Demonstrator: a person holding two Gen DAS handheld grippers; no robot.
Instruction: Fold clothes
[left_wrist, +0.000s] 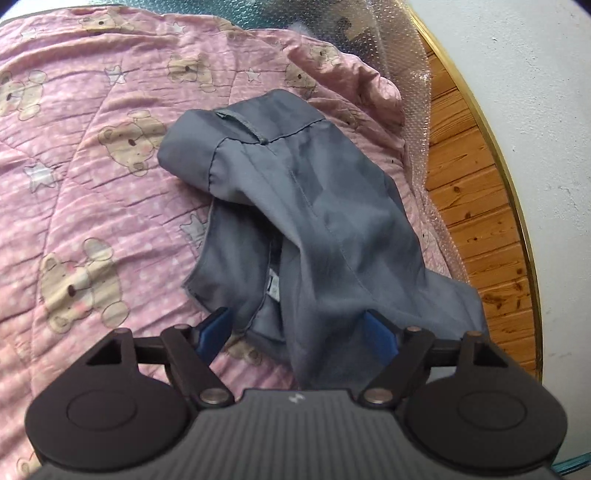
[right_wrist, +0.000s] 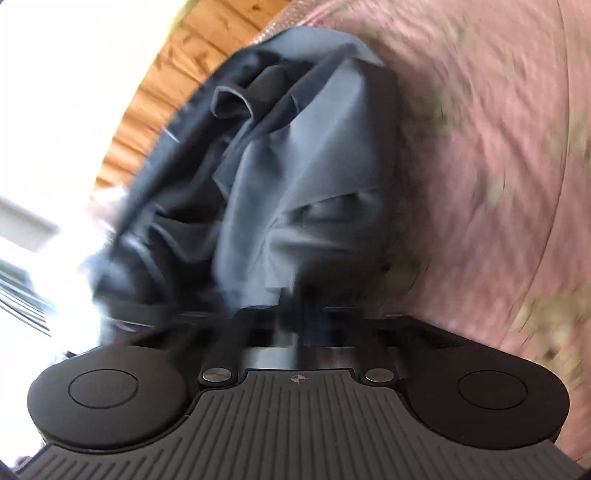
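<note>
A grey garment (left_wrist: 306, 192) lies crumpled on a pink bear-print quilt (left_wrist: 92, 155), with seams and a white label showing. My left gripper (left_wrist: 297, 330) hovers low over its near end and stands open; the blue pads (left_wrist: 216, 328) sit wide apart, with a fold of the cloth lying loose between them. The right wrist view is blurred. There the same grey garment (right_wrist: 295, 166) bunches up in front of my right gripper (right_wrist: 295, 295), whose fingers are together with the cloth running into them.
The quilt (right_wrist: 480, 147) covers the bed. A strip of bubble wrap (left_wrist: 413, 110) hangs along the bed's right edge. Beyond it are a wooden plank floor (left_wrist: 476, 206) and a white wall (left_wrist: 535, 110). Bright light washes out the left of the right wrist view.
</note>
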